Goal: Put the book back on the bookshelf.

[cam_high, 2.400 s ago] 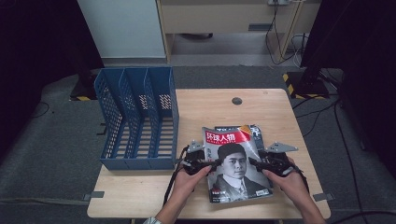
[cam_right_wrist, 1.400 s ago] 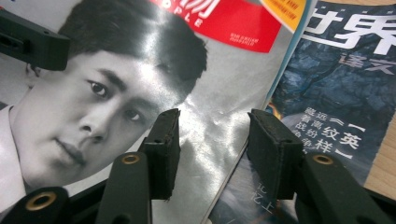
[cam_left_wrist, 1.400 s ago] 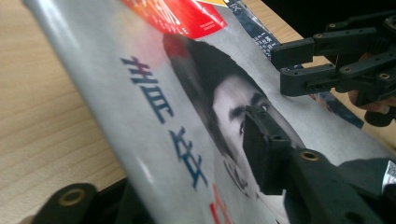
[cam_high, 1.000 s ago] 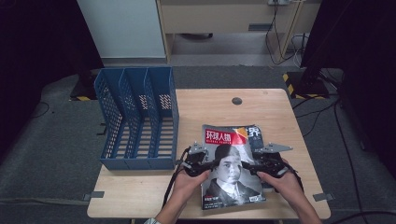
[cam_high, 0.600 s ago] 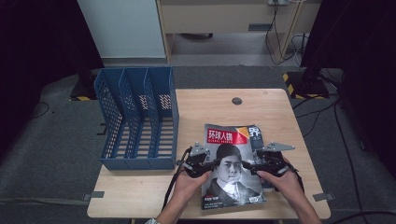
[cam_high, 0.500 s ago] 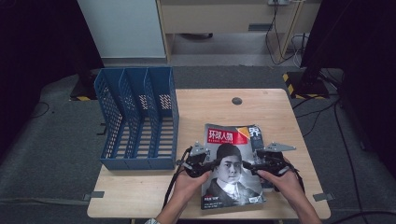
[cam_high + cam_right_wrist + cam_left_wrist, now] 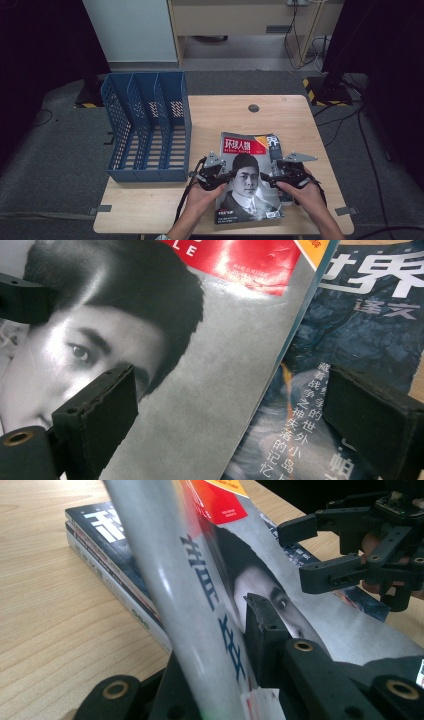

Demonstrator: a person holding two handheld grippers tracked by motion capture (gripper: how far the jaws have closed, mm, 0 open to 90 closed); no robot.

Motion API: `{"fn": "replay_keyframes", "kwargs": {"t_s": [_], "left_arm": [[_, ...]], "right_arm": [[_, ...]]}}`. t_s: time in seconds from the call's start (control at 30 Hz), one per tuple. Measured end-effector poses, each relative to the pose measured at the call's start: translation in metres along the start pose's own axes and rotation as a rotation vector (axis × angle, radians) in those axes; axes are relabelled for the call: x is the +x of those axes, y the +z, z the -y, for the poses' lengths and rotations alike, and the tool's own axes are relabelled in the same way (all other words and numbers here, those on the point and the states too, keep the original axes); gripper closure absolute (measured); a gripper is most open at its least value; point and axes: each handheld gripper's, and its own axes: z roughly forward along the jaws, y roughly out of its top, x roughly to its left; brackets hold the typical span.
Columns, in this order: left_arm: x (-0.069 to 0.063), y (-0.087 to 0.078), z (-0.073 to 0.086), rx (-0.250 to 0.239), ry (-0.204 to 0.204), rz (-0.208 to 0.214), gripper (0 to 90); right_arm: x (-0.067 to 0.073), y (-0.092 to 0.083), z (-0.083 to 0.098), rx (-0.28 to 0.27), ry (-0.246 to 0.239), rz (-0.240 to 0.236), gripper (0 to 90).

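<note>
A magazine [image 7: 246, 172] with a portrait cover and a red title band is tilted up over a stack of dark blue magazines [image 7: 274, 145] at the table's near right. My left gripper [image 7: 220, 176] is shut on the portrait magazine's [image 7: 200, 555] spine edge, which runs between its jaws [image 7: 220, 630]. At the opposite edge, my right gripper [image 7: 267, 177] stands open. Its jaws [image 7: 235, 400] are spread wide, one over the portrait cover [image 7: 190, 365] and one over the dark blue magazine [image 7: 360, 340] below. From the left gripper view the right gripper [image 7: 312, 550] appears farther along the cover.
A blue three-slot file rack [image 7: 145, 125] lies on the left of the wooden table [image 7: 240, 110], its slots opening upward. A small round black grommet [image 7: 253, 108] sits near the far edge. A person's hands hold both grippers at the near edge.
The portrait magazine has shifted slightly right and toward the near edge, and its cover now sits lower. Both grippers moved with it and stay at its two sides.
</note>
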Motion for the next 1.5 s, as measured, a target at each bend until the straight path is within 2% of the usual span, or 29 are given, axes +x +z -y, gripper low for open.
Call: {"fn": "replay_keyframes", "kwargs": {"t_s": [0.17, 0.53, 0.67, 0.8, 1.07, 1.17, 1.5], "left_arm": [[-0.002, -0.001, -0.001, -0.009, 0.01, 0.002, 78.9], [-0.004, -0.005, -0.001, -0.027, 0.024, 0.004, 79.6], [-0.004, -0.005, -0.001, -0.029, 0.033, 0.004, 79.8], [-0.005, -0.007, -0.003, -0.039, 0.042, 0.007, 80.6], [-0.008, -0.011, -0.006, -0.057, 0.055, 0.02, 82.7], [-0.008, -0.012, -0.006, -0.06, 0.059, 0.02, 83.1], [-0.014, -0.016, -0.012, -0.097, 0.107, 0.05, 85.2]], "right_arm": [[0.003, -0.001, -0.002, 0.007, -0.008, -0.021, 9.2], [0.002, 0.0, -0.003, 0.008, 0.001, -0.028, 11.3], [0.002, 0.001, -0.003, 0.016, 0.007, -0.01, 12.0], [0.001, 0.0, -0.004, 0.018, 0.028, -0.023, 10.7], [0.0, 0.001, -0.004, 0.02, 0.013, -0.033, 10.3], [0.0, 0.001, -0.004, 0.02, 0.021, -0.039, 10.5], [-0.002, 0.001, -0.004, 0.015, 0.032, -0.069, 12.0]]}}
